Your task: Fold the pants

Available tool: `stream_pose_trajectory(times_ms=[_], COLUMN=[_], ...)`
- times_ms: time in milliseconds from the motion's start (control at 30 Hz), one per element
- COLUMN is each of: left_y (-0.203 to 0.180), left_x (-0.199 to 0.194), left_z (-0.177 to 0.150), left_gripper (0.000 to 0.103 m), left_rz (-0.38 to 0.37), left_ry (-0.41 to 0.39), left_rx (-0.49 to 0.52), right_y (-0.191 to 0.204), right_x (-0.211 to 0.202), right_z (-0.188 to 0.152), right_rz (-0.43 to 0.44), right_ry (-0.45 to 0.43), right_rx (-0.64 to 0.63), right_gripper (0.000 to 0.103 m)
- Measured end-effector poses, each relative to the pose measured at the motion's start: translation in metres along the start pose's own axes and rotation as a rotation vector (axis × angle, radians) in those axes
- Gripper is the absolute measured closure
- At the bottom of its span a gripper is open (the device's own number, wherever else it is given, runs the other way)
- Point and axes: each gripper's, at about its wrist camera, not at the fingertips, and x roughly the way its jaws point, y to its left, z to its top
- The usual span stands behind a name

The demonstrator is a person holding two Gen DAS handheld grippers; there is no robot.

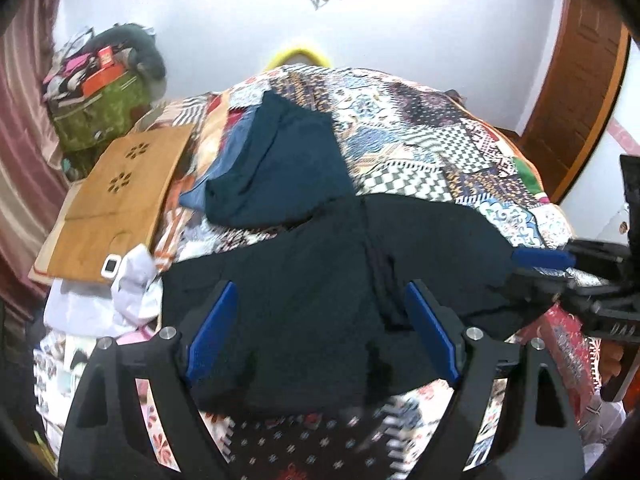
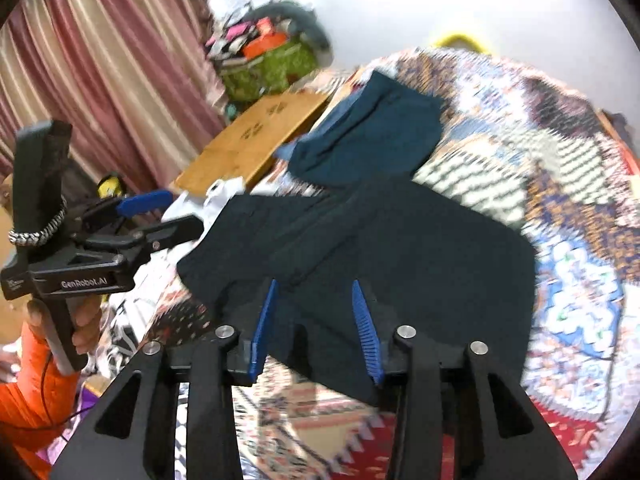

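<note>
The black pants [image 1: 360, 280] lie spread near the bed's [image 1: 440, 152] front edge, limp, light and sure to sag, best pinched at a hem or waistband corner, under the left tongs [image 1: 320, 332] and right tongs [image 2: 316, 328], both apart and empty.

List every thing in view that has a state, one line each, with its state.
Black pants: spread on the patchwork bedspread, not yet folded flat.
Teal garment: crumpled, beyond the pants.
Left gripper: jaws wide open over the pants, gripping nothing.
Right gripper: jaws partly open, pants beneath, not pinched.
Wooden board: lying flat.
Green bag: open, stuffed full.
</note>
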Motion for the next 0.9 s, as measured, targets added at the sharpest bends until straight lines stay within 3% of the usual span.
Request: stream_pose_trajectory(times_ms=[200,400,667,767,900], left_y=[-0.030,-0.062,-0.080,-0.073,-0.064], left_x=[0.029,0.079,0.150,0.151,0.143], left_z=[0.033,0.053,0.030,0.019,0.013], left_gripper=[0.017,0.017,0.017,0.005,0.005], left_rz=[-0.100,-0.142,-0.101,-0.093,-0.098], left_ry=[0.045,0.139,0.331,0.312,0.296], left_rx=[0.026,0.076,0.143,0.154,0.153], right_y=[-0.038,-0.072,-0.098,-0.095,-0.096], right_x=[-0.021,0.001,0.060,0.063,0.047], right_z=[0.016,0.022,-0.006,-0.024,-0.033], right_rz=[-0.123,-0.149,-0.062,-0.080,-0.087], right_ry=[-0.076,-0.026,0.178,0.189,0.173], right_rx=[0.020,0.055,0.136,0.079,0.083], right_gripper=[0.064,0.063,0.059,0.057,0.053])
